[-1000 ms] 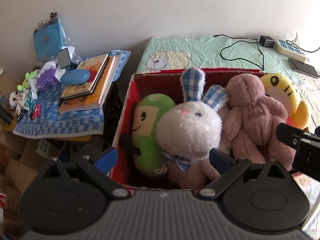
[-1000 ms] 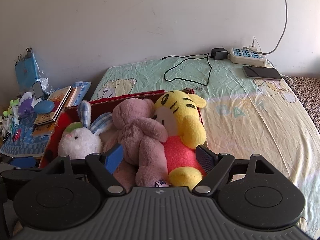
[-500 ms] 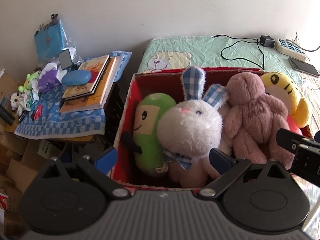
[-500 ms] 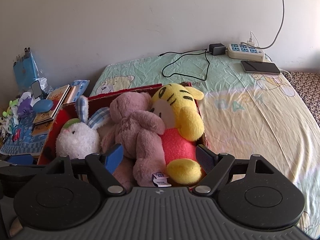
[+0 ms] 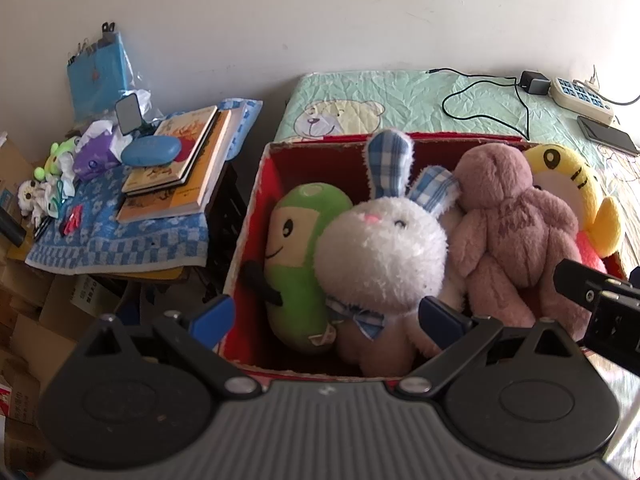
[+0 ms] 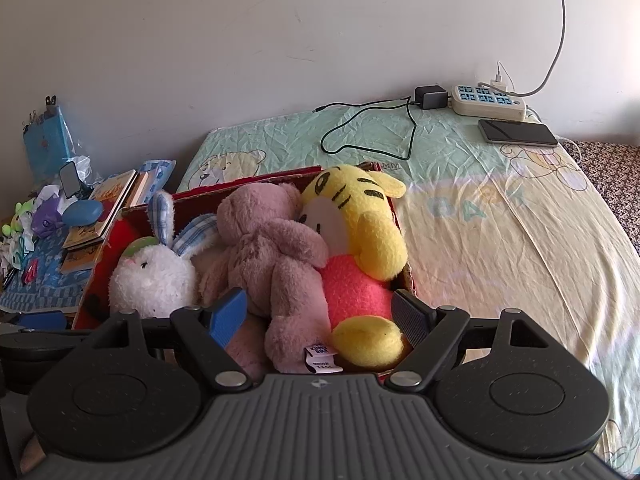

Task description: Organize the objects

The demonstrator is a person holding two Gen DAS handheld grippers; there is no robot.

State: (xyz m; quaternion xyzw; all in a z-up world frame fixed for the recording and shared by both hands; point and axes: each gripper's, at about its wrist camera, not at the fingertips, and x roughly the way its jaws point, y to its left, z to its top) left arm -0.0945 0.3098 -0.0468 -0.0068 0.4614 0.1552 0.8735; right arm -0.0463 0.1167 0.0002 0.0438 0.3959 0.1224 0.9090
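Note:
A red box (image 5: 256,200) on the bed holds a green plush (image 5: 296,256), a white rabbit (image 5: 380,252), a pink bear (image 5: 516,220) and a yellow tiger (image 5: 568,176). My left gripper (image 5: 326,316) is open and empty, hovering over the box's near rim in front of the rabbit. My right gripper (image 6: 320,316) is open and empty, above the bear (image 6: 276,248) and tiger (image 6: 360,232); the rabbit (image 6: 148,276) and box (image 6: 248,182) also show there.
A side table (image 5: 120,240) left of the box carries a blue checked cloth, books (image 5: 180,168), a blue case and small toys. On the bed (image 6: 500,220) lie a black cable, a power strip (image 6: 488,100) and a phone (image 6: 516,132). Cardboard boxes sit at lower left.
Both grippers have drawn back and risen slightly, so the box and toys sit a little lower and farther in view. Jaws stay open; nothing was grasped.

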